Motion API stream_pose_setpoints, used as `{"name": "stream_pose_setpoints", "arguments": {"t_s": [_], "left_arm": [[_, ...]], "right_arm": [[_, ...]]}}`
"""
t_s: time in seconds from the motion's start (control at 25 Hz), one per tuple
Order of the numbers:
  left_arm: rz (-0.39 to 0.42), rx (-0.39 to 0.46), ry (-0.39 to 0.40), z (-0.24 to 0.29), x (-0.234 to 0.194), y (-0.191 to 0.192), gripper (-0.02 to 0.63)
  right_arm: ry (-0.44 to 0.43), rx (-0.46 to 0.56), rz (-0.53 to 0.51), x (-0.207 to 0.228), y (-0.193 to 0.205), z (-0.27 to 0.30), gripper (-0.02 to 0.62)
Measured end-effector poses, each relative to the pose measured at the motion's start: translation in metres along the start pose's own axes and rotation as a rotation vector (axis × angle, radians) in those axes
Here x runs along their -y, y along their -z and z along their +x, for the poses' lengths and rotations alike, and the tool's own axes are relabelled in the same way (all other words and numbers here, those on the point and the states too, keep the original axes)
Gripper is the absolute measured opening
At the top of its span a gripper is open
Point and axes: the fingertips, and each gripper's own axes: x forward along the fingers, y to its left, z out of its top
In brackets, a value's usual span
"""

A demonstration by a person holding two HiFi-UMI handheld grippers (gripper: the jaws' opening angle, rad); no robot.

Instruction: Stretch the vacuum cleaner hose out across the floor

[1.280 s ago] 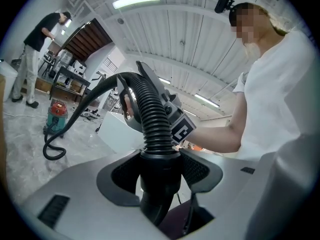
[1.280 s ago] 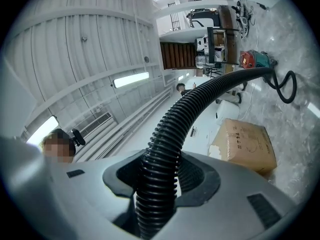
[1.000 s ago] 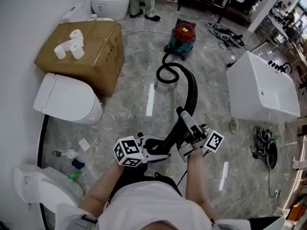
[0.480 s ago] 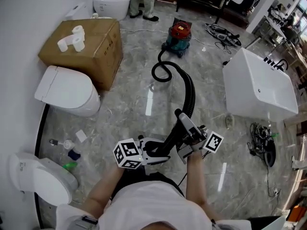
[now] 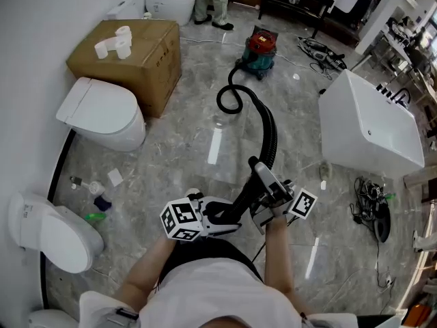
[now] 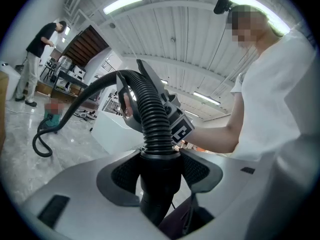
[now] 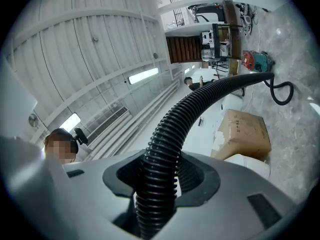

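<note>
Left gripper (image 5: 232, 216), right gripper (image 5: 261, 173) — jaws clamped, forearms close together

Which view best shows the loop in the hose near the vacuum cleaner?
The head view: from above, the hose curls into a full loop on the floor beside the vacuum cleaner. Both gripper views show that loop small and far off, near the picture's edge.

You stepped back, left gripper (image 5: 227, 219) and right gripper (image 5: 257, 169) hauling hose (image 5: 270, 132) along; cardboard box (image 5: 140, 50), toilet (image 5: 102, 111) slid up head view.
</note>
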Motion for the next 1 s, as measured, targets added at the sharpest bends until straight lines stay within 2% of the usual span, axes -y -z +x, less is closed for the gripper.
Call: {"name": "stream_pose_setpoints", "arguments": {"t_s": [0.56, 1.0], "left_arm": [[-0.048, -0.013, -0.025, 0.025, 0.103, 0.056, 0.244], [-0.012, -0.059, 0.040, 0.000, 0.155, 0.082, 0.244]], "right_arm": [[0.005, -0.037, 0.035, -0.054, 0.064, -0.078, 0.187], [-0.003, 0.047, 0.007, -0.091, 0.108, -0.102, 0.187]]}}
